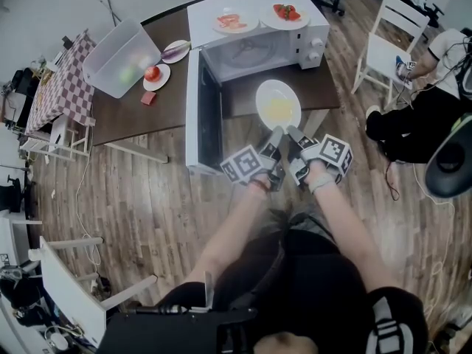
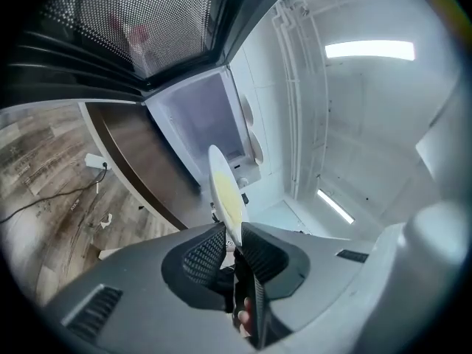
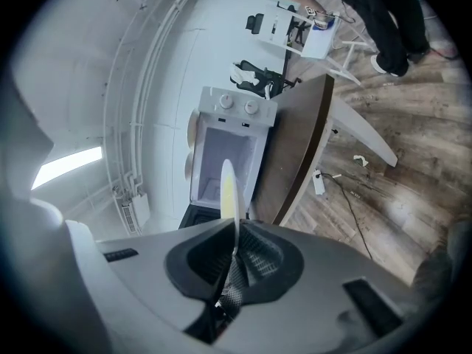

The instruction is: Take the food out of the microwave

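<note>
Outside the microwave (image 1: 313,46), left gripper (image 1: 274,136) and right gripper (image 1: 293,134) clamp the plate (image 1: 265,94) by its rim

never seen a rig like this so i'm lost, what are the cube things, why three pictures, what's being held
No robot here: a person holds a tool with two fingers in each hand; the marker cubes belong to those tools. The head view comes from a camera on the person's head, looking down; the other two from cameras riding on each tool. The left gripper and right gripper both pinch the near rim of a white plate of yellow food, in front of the open microwave on a brown table. A plate of red food sits on top of it.
</note>
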Motion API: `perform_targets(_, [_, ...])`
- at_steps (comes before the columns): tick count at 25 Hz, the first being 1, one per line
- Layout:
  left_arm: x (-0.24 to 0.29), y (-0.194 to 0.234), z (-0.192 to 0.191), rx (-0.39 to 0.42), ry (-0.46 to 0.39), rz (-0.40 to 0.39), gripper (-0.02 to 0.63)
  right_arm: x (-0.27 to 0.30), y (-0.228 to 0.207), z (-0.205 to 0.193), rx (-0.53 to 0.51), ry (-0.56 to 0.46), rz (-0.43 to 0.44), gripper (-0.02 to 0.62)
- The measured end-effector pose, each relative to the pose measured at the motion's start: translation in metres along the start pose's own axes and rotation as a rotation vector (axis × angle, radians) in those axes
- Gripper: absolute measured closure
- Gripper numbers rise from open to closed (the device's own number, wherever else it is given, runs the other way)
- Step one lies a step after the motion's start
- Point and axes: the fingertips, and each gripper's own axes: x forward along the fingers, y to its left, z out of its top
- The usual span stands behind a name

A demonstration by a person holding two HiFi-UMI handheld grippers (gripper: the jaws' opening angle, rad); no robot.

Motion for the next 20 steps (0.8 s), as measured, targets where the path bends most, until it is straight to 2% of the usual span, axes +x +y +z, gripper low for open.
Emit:
perform_targets(7, [-0.005,-0.008,-0.014,0.004,-0.01,-0.002,0.538,-0.015,-0.001,-0.002,-0.003,0.005,0.018,0.575])
perform_targets(11, [-0.006,-0.013,-0.008,-0.002,-0.024,0.005,0.538,-0.014,0.006,-0.001,-0.003,0.017,0.012,0.575])
perform_targets(20, [-0.025,-0.025,-0.033,-0.011,-0.034,0.027,0.538,-0.042,0.005,-0.015,0.003,0.046,0.013,0.575])
